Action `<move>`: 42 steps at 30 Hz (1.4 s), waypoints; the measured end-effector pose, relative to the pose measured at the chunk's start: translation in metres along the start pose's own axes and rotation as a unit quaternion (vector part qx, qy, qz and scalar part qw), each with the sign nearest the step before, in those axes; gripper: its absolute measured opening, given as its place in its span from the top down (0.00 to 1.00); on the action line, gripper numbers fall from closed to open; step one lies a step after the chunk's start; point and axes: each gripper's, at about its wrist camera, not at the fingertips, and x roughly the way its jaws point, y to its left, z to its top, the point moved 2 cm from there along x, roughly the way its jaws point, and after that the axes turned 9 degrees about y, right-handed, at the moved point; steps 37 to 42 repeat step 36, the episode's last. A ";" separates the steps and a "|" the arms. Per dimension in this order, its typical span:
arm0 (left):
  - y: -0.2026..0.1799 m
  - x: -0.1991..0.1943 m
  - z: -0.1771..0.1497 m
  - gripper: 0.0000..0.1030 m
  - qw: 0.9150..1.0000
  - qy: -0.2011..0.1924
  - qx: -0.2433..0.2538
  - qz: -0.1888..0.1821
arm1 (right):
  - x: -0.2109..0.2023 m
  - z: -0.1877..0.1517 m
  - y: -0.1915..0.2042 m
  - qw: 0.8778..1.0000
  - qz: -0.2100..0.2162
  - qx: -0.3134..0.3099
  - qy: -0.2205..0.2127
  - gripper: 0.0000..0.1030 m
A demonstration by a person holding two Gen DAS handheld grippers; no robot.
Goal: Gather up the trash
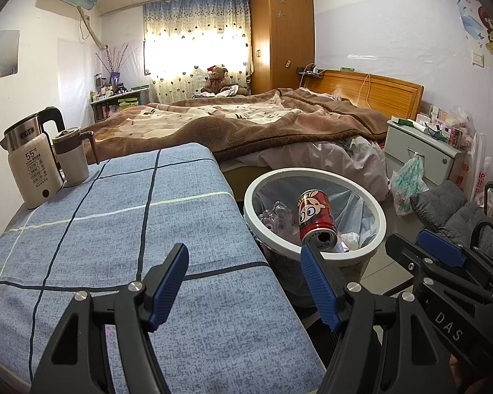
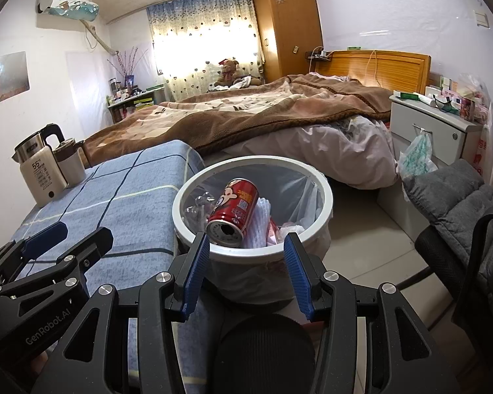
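Here, a red can (image 2: 235, 210) lies inside the white bin (image 2: 327, 211) among wrappers; both left tongs (image 1: 245, 282) and right tongs (image 2: 245, 272) stand apart, empty. The cloth-covered desk (image 1: 115, 229) shows no trash; collection appears essentially complete.

The trash bin (image 2: 325, 193) hides its lower contents beneath the red can (image 2: 235, 208). Print on the kettle (image 1: 37, 170) is too small to read. The chair (image 2: 460, 229) is cut off by the picture's right edge.

Glossy metal, smooth plastic, matt cloth
Shiny printed red can (image 2: 234, 210); smooth white plastic bin rim (image 2: 325, 197); thin translucent liner (image 2: 295, 184); matt woven checked tablecloth (image 1: 115, 229); brushed-steel kettle (image 1: 33, 157).
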 end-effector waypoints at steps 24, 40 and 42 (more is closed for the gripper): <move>-0.002 -0.001 0.000 0.30 1.000 -0.002 0.000 0.001 | 0.001 0.000 0.003 1.000 0.002 -0.001 0.000 0.53; -0.003 -0.001 0.000 0.30 1.000 0.000 -0.001 0.000 | 0.002 -0.001 0.003 1.000 0.003 -0.002 0.001 0.53; -0.003 -0.001 0.000 0.30 1.000 0.000 -0.001 0.000 | 0.002 -0.001 0.003 1.000 0.003 -0.002 0.001 0.53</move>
